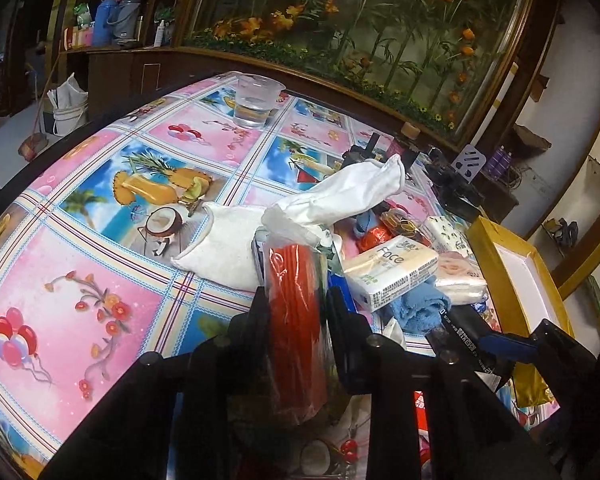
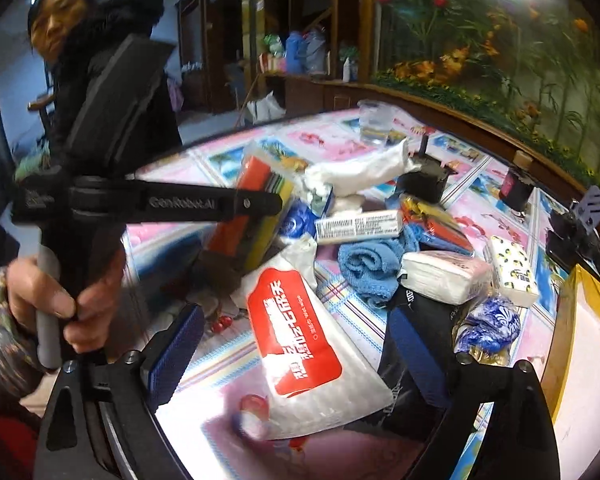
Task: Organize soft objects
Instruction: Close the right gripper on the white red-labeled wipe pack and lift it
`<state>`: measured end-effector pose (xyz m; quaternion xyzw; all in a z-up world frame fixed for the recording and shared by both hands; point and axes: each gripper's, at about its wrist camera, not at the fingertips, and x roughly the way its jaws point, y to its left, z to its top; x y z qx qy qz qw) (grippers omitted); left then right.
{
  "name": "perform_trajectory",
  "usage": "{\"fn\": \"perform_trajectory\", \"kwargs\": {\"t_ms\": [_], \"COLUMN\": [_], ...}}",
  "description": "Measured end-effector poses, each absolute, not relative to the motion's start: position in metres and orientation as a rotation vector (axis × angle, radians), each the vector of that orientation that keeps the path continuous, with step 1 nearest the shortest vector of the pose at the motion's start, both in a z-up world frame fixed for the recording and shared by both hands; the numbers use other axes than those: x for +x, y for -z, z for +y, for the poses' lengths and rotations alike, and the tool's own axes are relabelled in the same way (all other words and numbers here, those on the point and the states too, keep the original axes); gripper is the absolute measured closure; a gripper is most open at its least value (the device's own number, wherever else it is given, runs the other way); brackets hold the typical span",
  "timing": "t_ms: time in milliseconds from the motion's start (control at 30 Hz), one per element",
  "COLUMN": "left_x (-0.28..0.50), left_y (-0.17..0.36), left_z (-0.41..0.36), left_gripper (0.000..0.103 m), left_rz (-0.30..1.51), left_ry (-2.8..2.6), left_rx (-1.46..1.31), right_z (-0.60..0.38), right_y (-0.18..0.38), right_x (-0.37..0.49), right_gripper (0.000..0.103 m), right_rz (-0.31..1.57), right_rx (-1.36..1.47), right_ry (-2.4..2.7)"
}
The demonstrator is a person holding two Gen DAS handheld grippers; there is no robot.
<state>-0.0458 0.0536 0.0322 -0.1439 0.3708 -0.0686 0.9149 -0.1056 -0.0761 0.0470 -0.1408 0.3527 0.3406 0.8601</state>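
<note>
My left gripper [image 1: 296,300] is clamped across a wrapped sponge pack [image 1: 296,312], lifted clear of the table [image 1: 80,240] beside the pile. The pack looks light and squashy with a slick wrapper, so I judge the mid-body the right place to hold. My right gripper [image 2: 296,344] stands wide and empty, angled low over a red-labelled wet-wipe pouch [image 2: 300,344].

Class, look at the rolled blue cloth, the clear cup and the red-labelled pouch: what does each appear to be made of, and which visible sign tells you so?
Rolled blue cloth: probably terry or microfibre, matte; its surface looks nubby and looped.
Clear cup: likely thin plastic, glossy and see-through, with liquid inside.
Red-labelled pouch: seemingly plastic film, shiny, with glare and a textured sheen.
</note>
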Motion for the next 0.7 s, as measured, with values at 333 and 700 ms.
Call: {"fn": "perform_trajectory", "kwargs": {"t_ms": [333, 700], "left_x": [-0.037, -0.041], "left_y": [-0.023, -0.025], "left_z": [0.049, 0.055], "left_gripper": [0.063, 0.085], "left_rz": [0.827, 0.802], "left_ry": [0.154, 0.148], "left_rx": [-0.279, -0.313], "right_z": [-0.071, -0.096], "right_y": [-0.019, -0.044], "right_x": [-0.087, -0.088], "right_gripper": [0.048, 0.049], "right_rz": [0.847, 0.757], "right_rx": [-0.361, -0.181], "right_ry": [-0.7, -0.673]}}
